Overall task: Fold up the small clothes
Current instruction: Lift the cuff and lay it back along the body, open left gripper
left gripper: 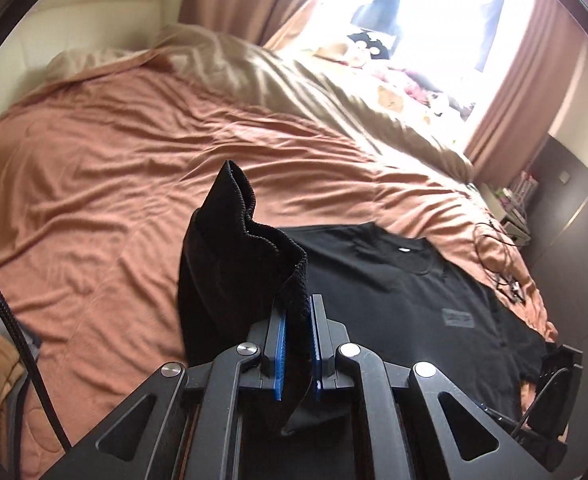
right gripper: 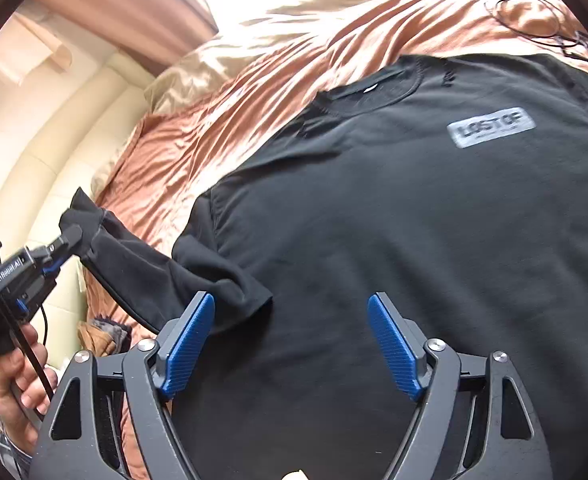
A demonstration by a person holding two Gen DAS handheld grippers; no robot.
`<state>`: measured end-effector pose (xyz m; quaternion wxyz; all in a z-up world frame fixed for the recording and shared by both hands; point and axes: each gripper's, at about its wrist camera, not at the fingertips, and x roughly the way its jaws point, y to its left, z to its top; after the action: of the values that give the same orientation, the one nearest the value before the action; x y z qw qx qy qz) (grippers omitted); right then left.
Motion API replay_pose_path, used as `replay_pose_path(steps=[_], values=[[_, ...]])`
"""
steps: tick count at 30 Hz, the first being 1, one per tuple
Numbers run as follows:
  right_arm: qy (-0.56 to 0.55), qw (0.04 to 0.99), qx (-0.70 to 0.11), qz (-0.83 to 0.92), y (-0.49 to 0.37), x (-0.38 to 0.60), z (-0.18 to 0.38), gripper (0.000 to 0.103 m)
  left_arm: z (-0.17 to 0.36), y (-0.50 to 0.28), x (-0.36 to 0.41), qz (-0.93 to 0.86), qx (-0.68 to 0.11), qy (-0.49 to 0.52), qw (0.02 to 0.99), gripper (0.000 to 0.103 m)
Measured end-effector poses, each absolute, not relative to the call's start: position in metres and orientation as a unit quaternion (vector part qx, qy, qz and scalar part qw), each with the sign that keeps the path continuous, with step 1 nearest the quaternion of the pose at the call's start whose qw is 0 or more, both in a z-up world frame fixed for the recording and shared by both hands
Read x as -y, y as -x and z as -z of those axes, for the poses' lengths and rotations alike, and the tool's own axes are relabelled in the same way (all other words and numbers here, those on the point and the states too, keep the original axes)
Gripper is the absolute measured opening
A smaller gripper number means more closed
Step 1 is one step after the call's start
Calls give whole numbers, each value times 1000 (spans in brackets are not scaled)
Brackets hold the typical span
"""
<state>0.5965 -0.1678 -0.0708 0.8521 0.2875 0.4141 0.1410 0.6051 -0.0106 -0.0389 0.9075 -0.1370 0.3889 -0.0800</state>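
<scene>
A black long-sleeved shirt (right gripper: pixel 394 220) with a grey chest label (right gripper: pixel 492 127) lies face up on the bed; it also shows in the left wrist view (left gripper: pixel 406 280). My left gripper (left gripper: pixel 297 312) is shut on the cuff of its sleeve (left gripper: pixel 233 240) and holds it lifted off the bed. In the right wrist view the left gripper (right gripper: pixel 69 240) shows at the left, pinching that sleeve (right gripper: pixel 133 264). My right gripper (right gripper: pixel 291 312) is open and empty, just above the shirt's body near the armpit.
The bed has an orange-brown cover (left gripper: pixel 113 160) and a beige duvet (left gripper: pixel 294 88) by the bright window. Black cables (left gripper: pixel 502 256) lie on the bed's right edge. A dark cabinet (left gripper: pixel 574 208) stands right. A cream padded headboard (right gripper: pixel 45 152) is at left.
</scene>
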Motion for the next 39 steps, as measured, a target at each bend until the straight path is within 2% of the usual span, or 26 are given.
replay_pose_path(steps=[8, 17, 27, 36, 38, 39], values=[[-315, 854, -400, -111, -578, 236, 68, 80, 5, -622, 90, 131, -373, 106, 912, 10], [-354, 853, -374, -88, -558, 309, 71, 80, -4, -632, 183, 188, -369, 66, 908, 10], [-390, 852, -343, -63, -534, 373, 79, 80, 9, -642, 276, 238, -378, 14, 895, 10], [-407, 842, -348, -66, -530, 392, 94, 80, 37, -635, 323, 281, -403, -8, 871, 11], [-409, 838, -355, -68, -531, 391, 97, 80, 45, -634, 329, 285, -416, -10, 864, 14], [-411, 836, -357, -69, -534, 389, 99, 80, 49, -633, 329, 285, -423, -11, 860, 19]])
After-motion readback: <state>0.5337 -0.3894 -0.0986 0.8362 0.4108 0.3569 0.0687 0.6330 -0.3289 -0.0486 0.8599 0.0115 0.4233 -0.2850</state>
